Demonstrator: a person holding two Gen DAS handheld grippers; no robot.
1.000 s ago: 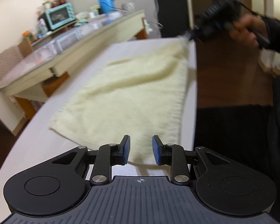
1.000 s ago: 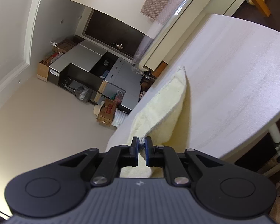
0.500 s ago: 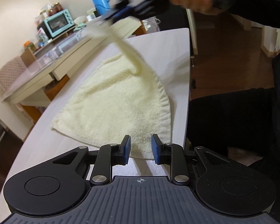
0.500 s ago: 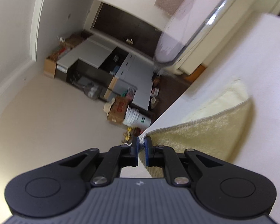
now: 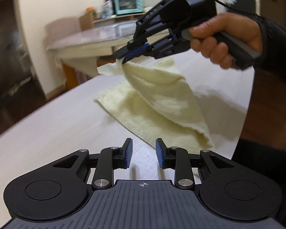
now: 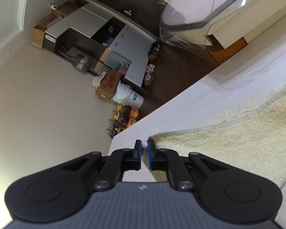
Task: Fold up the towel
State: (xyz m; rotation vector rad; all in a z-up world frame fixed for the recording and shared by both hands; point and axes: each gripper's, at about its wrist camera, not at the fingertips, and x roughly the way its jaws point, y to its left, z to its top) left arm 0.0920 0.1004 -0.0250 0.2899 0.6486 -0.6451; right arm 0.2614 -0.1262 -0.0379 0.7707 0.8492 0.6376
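On the far left of the left wrist view, the white table (image 5: 47, 129) runs bare from its left edge up to the towel (image 5: 162, 103), leaving wide room on that side. The left gripper (image 5: 142, 151) hovers low over the table with its blue-padded jaws spread apart, holding nothing; the towel's near hem lies just ahead of its right finger. The pale yellow towel rests on the table toward the right edge, one corner lifted and drawn over the rest. That corner is pinched in the right gripper (image 5: 124, 58), whose jaws are clamped on the cloth; raised letters on its side are too blurred to read. The person's right hand (image 5: 225, 40) grips the handle. Behind it stands a turquoise oven (image 5: 128, 3) on a shelf.

In the right wrist view, a cardboard box (image 6: 107, 85) with red print and a white bucket (image 6: 128, 96) with a green label, both unreadable, sit on the floor past the table's rounded edge.
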